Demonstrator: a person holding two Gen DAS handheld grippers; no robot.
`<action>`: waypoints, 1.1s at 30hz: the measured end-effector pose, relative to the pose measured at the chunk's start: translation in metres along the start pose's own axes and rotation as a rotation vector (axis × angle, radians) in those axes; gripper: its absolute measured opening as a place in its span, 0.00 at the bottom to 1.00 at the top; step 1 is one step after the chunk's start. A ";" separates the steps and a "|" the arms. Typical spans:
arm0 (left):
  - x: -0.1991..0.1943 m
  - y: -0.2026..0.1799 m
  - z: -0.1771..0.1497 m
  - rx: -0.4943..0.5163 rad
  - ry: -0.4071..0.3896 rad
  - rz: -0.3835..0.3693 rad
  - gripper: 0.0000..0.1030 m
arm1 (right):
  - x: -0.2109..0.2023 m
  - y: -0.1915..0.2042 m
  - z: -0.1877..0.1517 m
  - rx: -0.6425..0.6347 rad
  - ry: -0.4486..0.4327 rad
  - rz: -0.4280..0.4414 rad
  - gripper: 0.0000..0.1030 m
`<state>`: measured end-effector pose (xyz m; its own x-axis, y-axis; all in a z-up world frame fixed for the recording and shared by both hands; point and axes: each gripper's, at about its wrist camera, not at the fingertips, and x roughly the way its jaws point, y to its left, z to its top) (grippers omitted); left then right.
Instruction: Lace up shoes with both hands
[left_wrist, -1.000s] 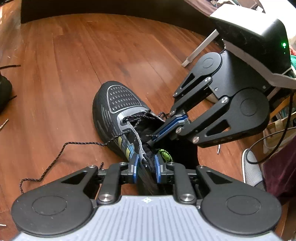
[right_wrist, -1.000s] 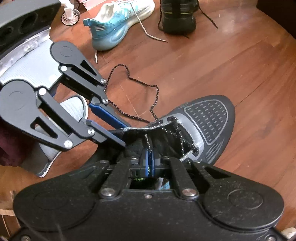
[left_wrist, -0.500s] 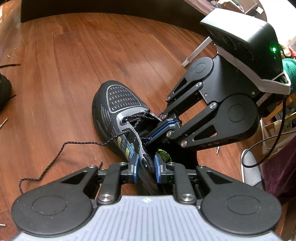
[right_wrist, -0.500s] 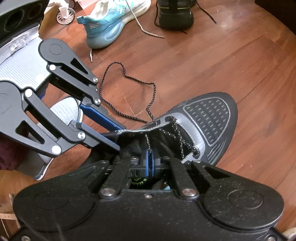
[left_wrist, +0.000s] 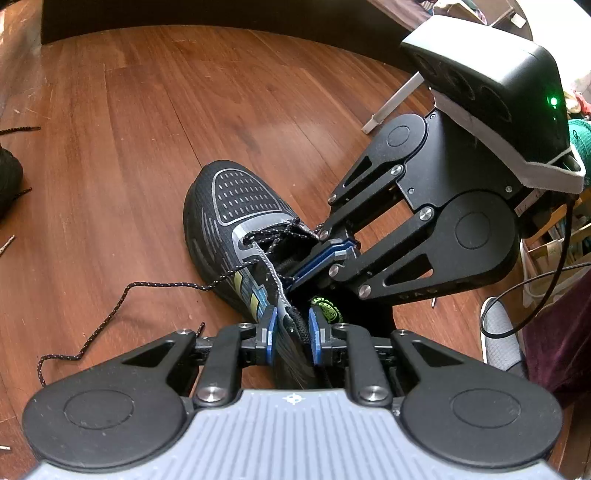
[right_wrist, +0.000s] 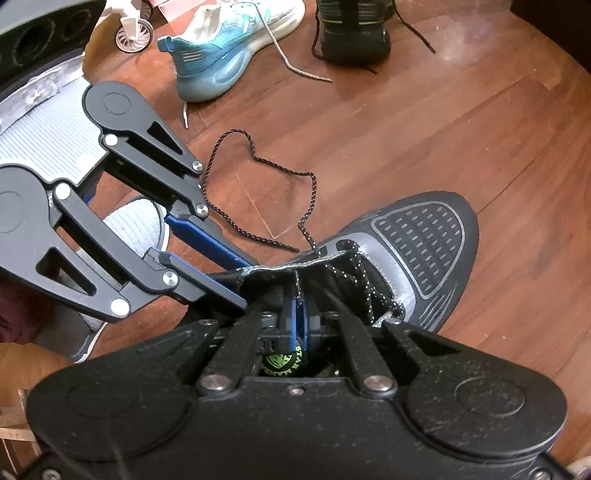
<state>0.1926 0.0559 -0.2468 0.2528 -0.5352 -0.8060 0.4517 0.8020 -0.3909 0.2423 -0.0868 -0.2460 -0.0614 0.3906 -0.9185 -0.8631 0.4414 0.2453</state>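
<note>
Black mesh shoe (left_wrist: 236, 206) on glossy wooden floor (left_wrist: 129, 110).

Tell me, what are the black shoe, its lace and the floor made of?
Black shoe: looks like knit fabric with rubbery, matte overlays on the toe. Lace: braided cord, black with pale flecks. Floor: wood planks, reddish and glossy, with visible grain and seams.
</note>
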 end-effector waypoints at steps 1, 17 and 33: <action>0.000 0.000 0.000 -0.001 -0.001 0.000 0.16 | 0.001 0.000 0.000 -0.002 0.005 -0.004 0.03; 0.002 0.002 0.002 -0.001 0.000 -0.004 0.16 | 0.006 0.001 0.003 -0.014 0.023 -0.019 0.03; 0.002 -0.006 0.000 -0.012 -0.003 -0.005 0.16 | 0.008 0.007 0.002 -0.035 0.042 -0.022 0.03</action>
<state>0.1903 0.0494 -0.2461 0.2529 -0.5398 -0.8029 0.4429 0.8024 -0.3999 0.2372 -0.0793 -0.2506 -0.0622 0.3465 -0.9360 -0.8815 0.4208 0.2143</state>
